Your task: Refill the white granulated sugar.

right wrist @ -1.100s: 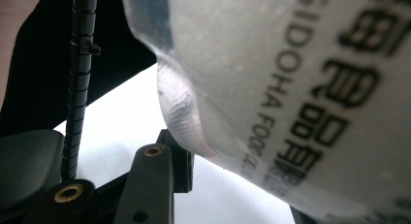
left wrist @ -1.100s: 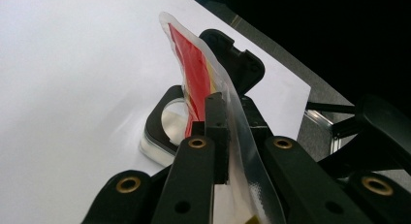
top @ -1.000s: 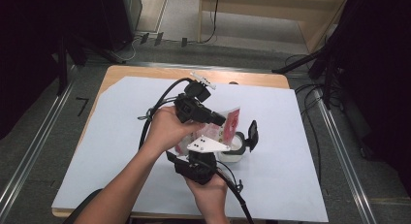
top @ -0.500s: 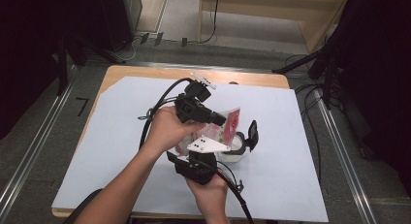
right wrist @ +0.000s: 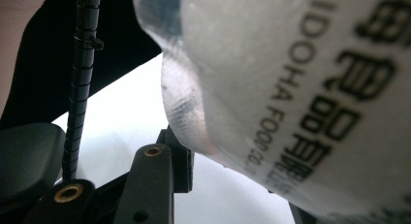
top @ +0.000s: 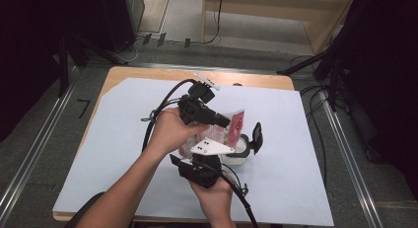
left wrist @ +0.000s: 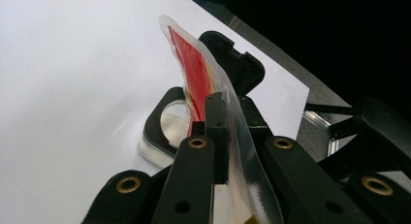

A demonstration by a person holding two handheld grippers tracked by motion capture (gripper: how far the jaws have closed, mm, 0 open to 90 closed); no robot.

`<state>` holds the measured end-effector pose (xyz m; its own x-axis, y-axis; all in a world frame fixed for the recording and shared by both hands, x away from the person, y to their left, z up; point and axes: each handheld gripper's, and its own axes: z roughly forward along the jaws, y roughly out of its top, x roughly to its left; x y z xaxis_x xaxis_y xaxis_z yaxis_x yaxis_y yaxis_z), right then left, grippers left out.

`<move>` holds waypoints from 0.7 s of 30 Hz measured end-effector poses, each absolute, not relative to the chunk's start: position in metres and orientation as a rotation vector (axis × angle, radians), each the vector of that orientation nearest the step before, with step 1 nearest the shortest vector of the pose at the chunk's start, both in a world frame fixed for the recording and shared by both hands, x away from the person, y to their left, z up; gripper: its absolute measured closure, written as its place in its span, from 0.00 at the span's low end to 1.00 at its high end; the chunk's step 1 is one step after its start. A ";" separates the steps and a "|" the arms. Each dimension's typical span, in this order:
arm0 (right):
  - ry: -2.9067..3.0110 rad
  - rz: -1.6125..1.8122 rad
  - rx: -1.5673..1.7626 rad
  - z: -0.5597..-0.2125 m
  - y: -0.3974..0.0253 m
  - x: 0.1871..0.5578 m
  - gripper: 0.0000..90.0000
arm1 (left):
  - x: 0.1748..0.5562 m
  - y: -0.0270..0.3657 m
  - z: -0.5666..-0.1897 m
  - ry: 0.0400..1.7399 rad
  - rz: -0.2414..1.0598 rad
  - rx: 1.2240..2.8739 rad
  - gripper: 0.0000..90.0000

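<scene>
The packet point(right wrist: 310, 88) carried black print on its pale, translucent back: the Latin letters "IDOHA FOOD" could be read in the right gripper view, running beside larger characters that were too cropped to make out. Its front was red with a yellow streak under a clear sealed border point(left wrist: 194, 78), and in the high view the red face point(top: 235, 125) showed a white emblem too small to read. It was held upright above a shallow clear container point(top: 240, 156) whose black lid point(top: 256, 135) stood hinged open, on the white sheet point(top: 305, 154) covering the wooden table point(top: 148, 73). The left gripper point(left wrist: 224, 132) had its jaws closed on the packet's sealed edge. The right gripper point(right wrist: 232, 170) sat against the packet's lower edge; whether its jaws pinched the packet could not be told.
</scene>
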<state>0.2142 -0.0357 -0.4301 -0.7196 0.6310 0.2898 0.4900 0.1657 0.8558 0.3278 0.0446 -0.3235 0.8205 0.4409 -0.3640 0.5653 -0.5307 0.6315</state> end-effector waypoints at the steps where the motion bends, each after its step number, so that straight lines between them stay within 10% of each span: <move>1: 2.292 1.600 1.112 -0.430 -0.035 0.214 0.71 | 0.328 0.045 -0.323 0.734 -0.201 2.216 0.97; 21: 2.289 1.609 1.107 -0.431 -0.037 0.214 0.71 | 0.328 0.044 -0.323 0.728 -0.197 2.218 0.97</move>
